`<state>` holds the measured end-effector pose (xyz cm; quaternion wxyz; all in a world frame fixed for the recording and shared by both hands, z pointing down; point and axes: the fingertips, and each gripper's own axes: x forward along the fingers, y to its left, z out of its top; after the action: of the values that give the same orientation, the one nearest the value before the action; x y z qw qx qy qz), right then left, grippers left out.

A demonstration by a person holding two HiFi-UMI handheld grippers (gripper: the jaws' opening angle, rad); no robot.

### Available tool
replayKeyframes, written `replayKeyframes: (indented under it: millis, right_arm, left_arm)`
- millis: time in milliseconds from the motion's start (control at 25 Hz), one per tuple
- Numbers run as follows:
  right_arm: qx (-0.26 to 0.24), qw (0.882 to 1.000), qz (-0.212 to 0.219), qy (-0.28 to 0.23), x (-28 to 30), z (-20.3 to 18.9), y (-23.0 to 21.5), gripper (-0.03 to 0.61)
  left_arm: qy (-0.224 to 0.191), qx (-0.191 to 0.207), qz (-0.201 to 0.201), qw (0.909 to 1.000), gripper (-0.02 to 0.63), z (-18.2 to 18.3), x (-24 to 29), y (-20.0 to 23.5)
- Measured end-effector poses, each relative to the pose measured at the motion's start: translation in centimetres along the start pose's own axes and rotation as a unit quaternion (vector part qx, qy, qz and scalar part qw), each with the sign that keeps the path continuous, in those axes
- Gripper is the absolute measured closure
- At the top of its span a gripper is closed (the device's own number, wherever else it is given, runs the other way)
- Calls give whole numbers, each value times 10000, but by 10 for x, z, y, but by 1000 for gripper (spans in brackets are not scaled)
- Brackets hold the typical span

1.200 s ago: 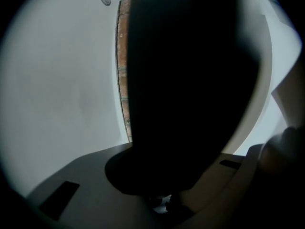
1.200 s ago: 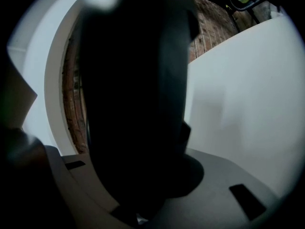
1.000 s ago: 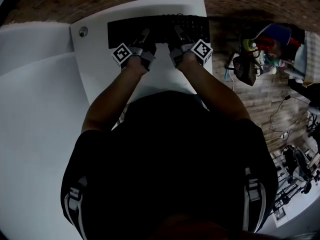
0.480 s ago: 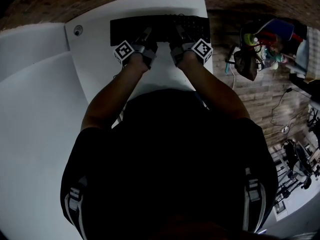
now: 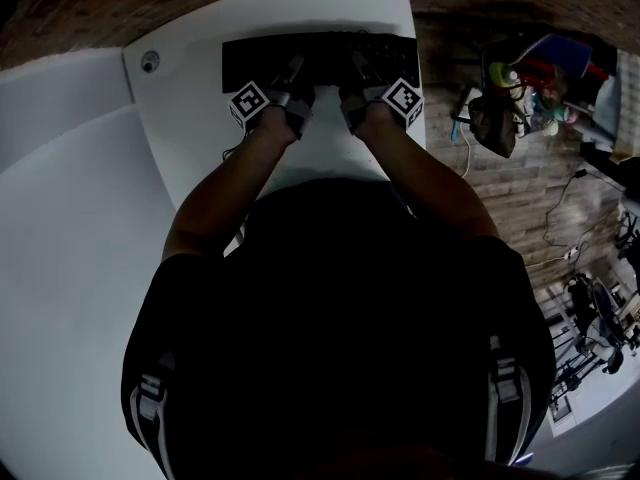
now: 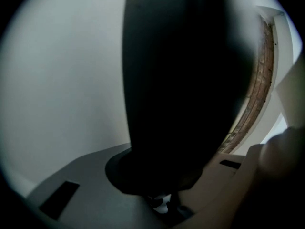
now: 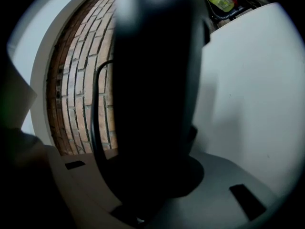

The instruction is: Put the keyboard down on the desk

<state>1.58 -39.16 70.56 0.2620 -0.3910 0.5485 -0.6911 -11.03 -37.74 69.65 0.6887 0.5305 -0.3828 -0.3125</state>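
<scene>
While gripped, keyboard: lying across far end of white tabletop; touching it or just above, unclear.
Left tool: pinching keyboard's near edge, left of middle.
Right tool: clamped on same edge, right of middle.
Handling: probably light, stiff and flat; smooth plastic, liable to slip or tilt.
Hold: two spaced grips on near edge, level, clear of cable.
</scene>
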Motion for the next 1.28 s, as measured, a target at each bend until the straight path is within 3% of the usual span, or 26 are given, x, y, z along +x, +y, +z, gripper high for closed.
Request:
replayKeyframes:
  millis: [1280]
  right_arm:
    - [85, 9993, -356, -31, 3, 6, -57, 449]
  left_arm:
    - [124, -206, 331, 9992, 534, 0, 8, 57]
